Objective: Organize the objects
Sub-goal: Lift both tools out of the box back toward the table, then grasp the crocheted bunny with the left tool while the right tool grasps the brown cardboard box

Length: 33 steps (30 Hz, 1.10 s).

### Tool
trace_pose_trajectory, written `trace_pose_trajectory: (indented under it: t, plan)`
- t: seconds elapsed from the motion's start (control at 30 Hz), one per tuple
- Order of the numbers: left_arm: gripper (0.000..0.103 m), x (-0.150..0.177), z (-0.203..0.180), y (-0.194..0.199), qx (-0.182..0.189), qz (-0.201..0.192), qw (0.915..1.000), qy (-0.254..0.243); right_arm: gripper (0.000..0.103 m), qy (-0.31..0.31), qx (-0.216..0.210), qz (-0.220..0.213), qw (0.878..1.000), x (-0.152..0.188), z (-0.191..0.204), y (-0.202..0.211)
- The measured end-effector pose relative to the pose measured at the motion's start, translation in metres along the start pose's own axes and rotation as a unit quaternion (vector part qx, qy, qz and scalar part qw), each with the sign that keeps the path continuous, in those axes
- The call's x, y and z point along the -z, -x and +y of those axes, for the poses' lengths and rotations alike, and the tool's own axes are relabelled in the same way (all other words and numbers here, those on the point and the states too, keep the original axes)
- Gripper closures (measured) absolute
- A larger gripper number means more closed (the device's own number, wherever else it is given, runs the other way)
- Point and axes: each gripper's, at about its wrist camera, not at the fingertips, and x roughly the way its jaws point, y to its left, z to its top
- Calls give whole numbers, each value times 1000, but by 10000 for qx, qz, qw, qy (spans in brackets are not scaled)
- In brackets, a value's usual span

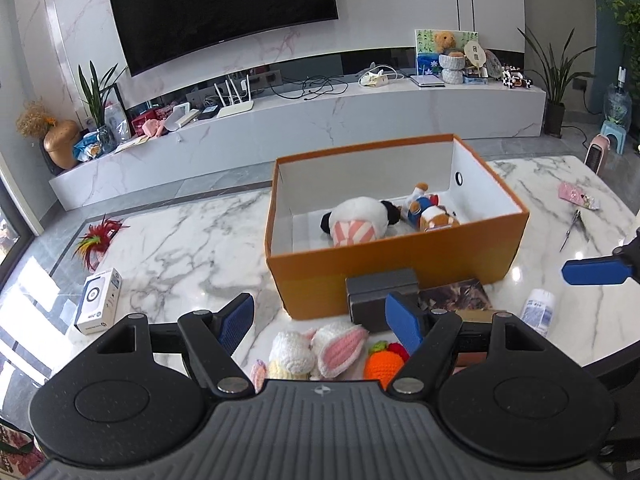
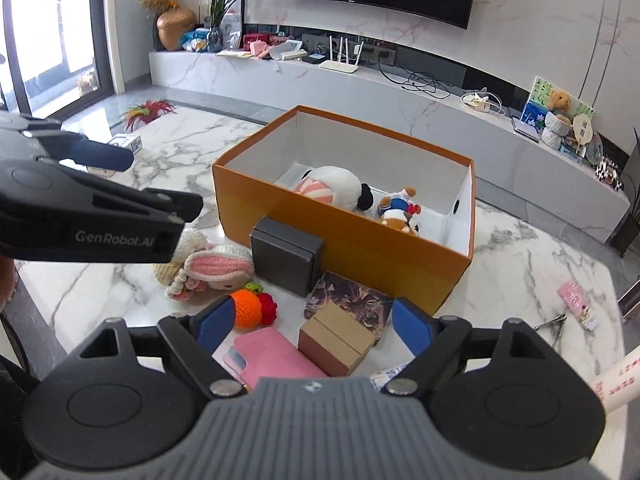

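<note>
So far only part of the tidying looks done. The orange box (image 2: pixel 344 240) sits in the middle of the marble table (image 2: pixel 120 288) and already holds two soft toys: a white-and-pink plush (image 2: pixel 332 188) and, just beside it toward three o'clock, a small brown-and-white plush dog (image 2: pixel 400 212).

Everything else waits outside the box. A dark grey case (image 2: pixel 286 254) leans against the near wall of the box, a knitted bunny (image 2: pixel 208 268) lies at nine o'clock from that case, and a knitted carrot (image 2: pixel 250 308) lies at six o'clock from it. Nearer the camera lie a pink wallet (image 2: pixel 276 356), a small cardboard box (image 2: pixel 338 338) and a picture card (image 2: pixel 348 296).

The left gripper (image 1: pixel 320 320) hangs with jaws apart above the bunny, holding nothing. The right gripper (image 2: pixel 314 326) is likewise spread and empty, over the cardboard box. By this judgement, most of the sorting remains.
</note>
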Motion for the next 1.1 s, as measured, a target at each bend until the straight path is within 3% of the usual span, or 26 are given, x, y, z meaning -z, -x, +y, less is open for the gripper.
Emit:
trace_pose_trajectory:
  t: [0.37,0.57,0.77,0.93,1.1]
  plan:
    - [17,26,11,-39,132,180,9997,23,14,-1084,-367,-89,9934,28,-46,-20]
    - [17,29,31,-61,498,634,9962,338,12,-1477,-459,-30,9880,35,-62,-34]
    - [17,34,46,-83,585,880,9920,693,12,-1585,-525,100,9859,41,-67,-49]
    - [17,36,47,-94,667,773,9927,639,12,-1659,-579,131,9844,45,-70,-55]
    - [17,38,45,-116,846,994,9899,552,12,-1733,-554,210,9831,48,-76,-62]
